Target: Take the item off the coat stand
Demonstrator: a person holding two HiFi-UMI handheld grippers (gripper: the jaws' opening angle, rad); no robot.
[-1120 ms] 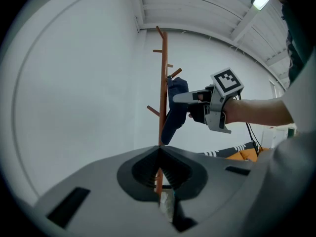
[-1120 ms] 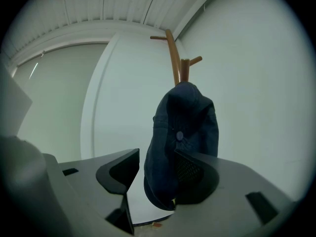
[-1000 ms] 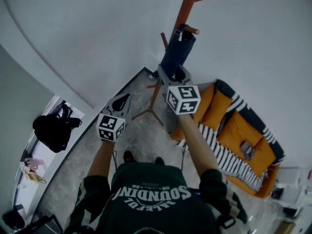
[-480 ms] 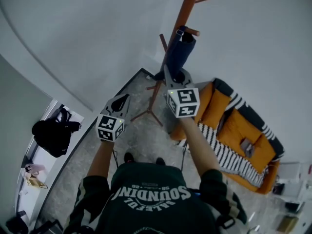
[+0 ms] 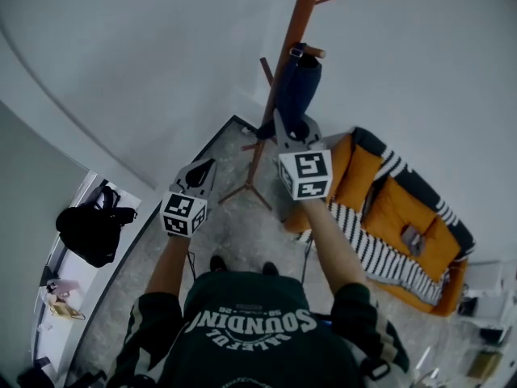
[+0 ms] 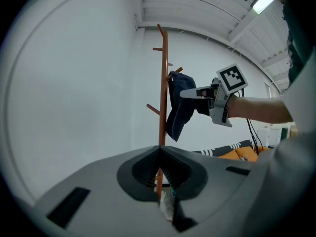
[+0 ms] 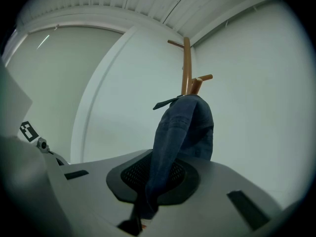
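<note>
White walls (image 5: 145, 71) close off this corner, and the coat stand (image 5: 300, 23) rises in front of them on its spread feet, with an orange sofa (image 5: 396, 208) off to my right. The blue garment (image 5: 295, 91) hangs from an upward-slanting peg (image 5: 313, 52) partway up the pole, caught there by a strap or loop at its top, its body drooping beside the pole.

My right tongs (image 5: 281, 121) have just been closing and now pinch a fold low on the cloth, which runs down between the pads in the right gripper view. My left tongs (image 5: 207, 165) hang back, well apart from the stand, tips together and holding nothing.

It looks like denim: soft and limp, light enough for one hand, rough rather than slippery, and nothing in it to break. Being floppy, it will sag and swing from wherever I grip, so a low hold gives little say over the top. I judge the loop must come up and over the peg's raised tip; tugging sideways could snag it or rock the stand. A pinch closer to the peg would serve better, with my free left tongs ready to gather the slack.
</note>
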